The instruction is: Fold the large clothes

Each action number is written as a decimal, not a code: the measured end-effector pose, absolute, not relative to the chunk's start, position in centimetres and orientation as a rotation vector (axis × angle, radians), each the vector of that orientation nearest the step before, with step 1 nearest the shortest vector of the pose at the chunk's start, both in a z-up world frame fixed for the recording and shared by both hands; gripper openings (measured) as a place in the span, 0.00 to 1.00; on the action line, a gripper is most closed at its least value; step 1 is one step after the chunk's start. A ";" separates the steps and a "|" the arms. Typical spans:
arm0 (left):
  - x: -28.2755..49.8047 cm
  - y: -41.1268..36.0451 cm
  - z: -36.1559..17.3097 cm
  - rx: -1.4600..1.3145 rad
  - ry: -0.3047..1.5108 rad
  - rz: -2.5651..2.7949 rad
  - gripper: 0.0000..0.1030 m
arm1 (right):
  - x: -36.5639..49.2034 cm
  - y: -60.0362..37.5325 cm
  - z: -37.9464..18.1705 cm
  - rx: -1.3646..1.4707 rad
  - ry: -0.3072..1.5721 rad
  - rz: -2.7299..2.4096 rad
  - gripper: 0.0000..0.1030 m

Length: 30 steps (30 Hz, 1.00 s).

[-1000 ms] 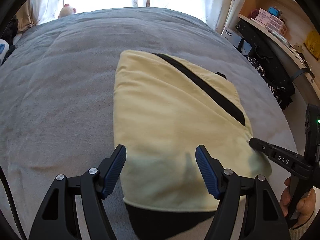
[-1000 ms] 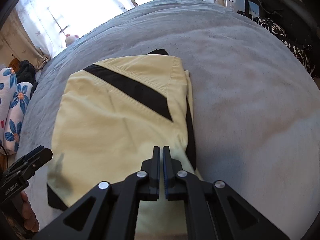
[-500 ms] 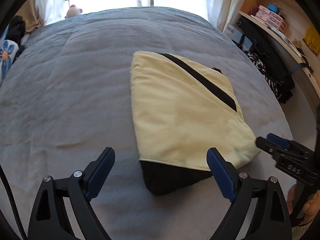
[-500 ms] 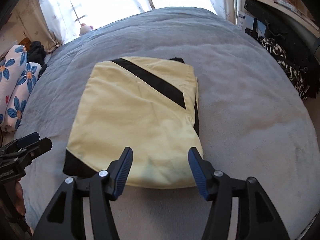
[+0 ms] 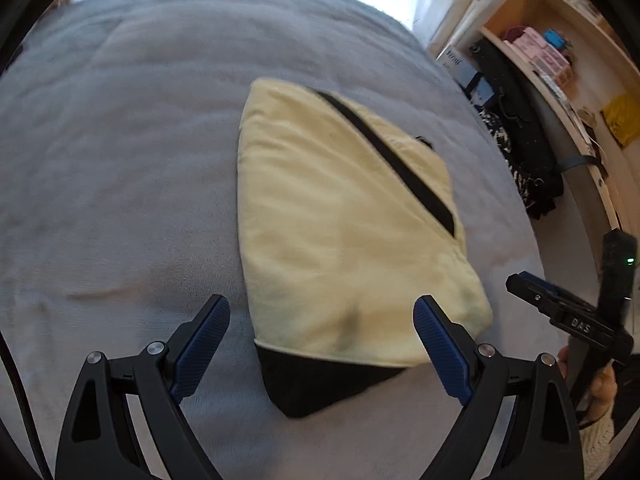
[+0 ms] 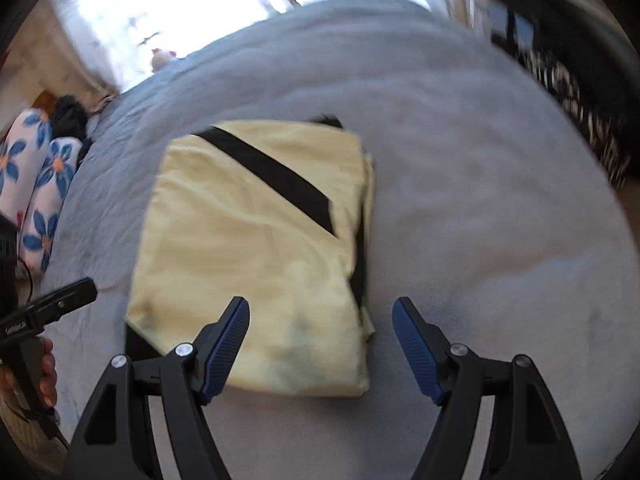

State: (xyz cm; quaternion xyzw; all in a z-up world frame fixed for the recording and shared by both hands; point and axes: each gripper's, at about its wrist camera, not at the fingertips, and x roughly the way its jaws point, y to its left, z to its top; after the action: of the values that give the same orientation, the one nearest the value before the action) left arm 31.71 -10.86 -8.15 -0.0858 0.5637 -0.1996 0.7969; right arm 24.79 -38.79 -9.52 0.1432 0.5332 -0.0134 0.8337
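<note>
A pale yellow garment with a black diagonal stripe (image 5: 340, 216) lies folded into a compact rectangle on the grey bed cover (image 5: 120, 160). A black part sticks out at its near left corner. It also shows in the right wrist view (image 6: 256, 248). My left gripper (image 5: 322, 332) is open and empty, held above the garment's near edge. My right gripper (image 6: 320, 336) is open and empty, over the garment's near right corner. The right gripper also shows in the left wrist view (image 5: 560, 312), and the left one in the right wrist view (image 6: 52, 308).
Floral pillows (image 6: 36, 184) and a dark bundle lie at the bed's left. A wooden shelf with boxes (image 5: 560, 60) and dark bags (image 5: 520, 152) stand right of the bed. A bright curtained window and a small plush toy (image 6: 162, 56) are at the far end.
My right gripper has opened and let go of the garment's near edge. Both grippers pulled back and up from the garment, then the left came a little closer again.
</note>
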 end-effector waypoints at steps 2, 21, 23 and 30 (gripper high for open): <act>32.7 -10.8 -9.6 -0.192 1.226 -0.432 0.89 | 25.8 -40.2 -11.7 0.344 1.156 -0.027 0.72; 36.8 -13.2 -18.9 -0.328 1.323 -0.590 0.99 | 32.9 -42.7 -21.3 0.739 1.117 0.307 0.74; 36.7 -13.7 -19.0 -0.300 1.318 -0.594 0.99 | 33.3 -42.3 -21.4 0.729 1.126 0.329 0.82; 36.4 -15.1 -18.7 -0.204 1.317 -0.580 0.99 | 34.0 -40.1 -20.9 0.663 1.127 0.331 1.00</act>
State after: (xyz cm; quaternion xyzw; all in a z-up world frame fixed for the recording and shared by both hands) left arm 36.40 -15.14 -18.73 -0.0934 0.6021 -0.2651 0.7473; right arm 34.02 -40.13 -20.94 0.3067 0.5219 0.1531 0.7811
